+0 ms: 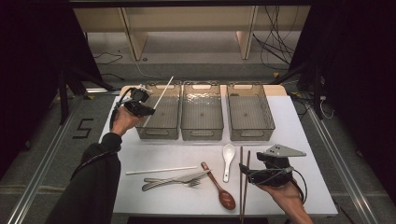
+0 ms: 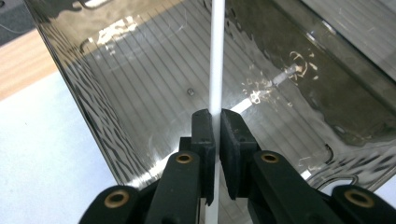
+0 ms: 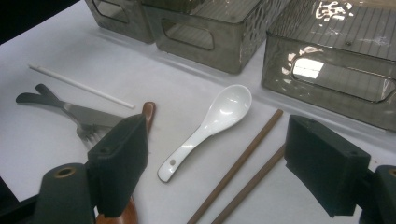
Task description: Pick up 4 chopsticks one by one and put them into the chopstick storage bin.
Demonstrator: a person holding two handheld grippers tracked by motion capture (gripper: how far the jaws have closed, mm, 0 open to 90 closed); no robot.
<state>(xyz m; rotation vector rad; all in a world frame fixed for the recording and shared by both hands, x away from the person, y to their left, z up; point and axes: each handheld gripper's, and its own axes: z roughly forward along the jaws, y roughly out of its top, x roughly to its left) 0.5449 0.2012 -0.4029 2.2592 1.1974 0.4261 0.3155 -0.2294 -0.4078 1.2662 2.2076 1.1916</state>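
White chopstick (image 2: 216,56), thin and straight, is pinched by the left fingers (image 2: 215,128) over a smoky bin (image 2: 140,84); right fingers (image 3: 224,163) spread.

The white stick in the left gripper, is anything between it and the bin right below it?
Nothing visible. The left gripper is shut on the white stick, held over the left bin. The left gripper view shows that bin's ribbed floor bare beneath the stick, with no lid on it.
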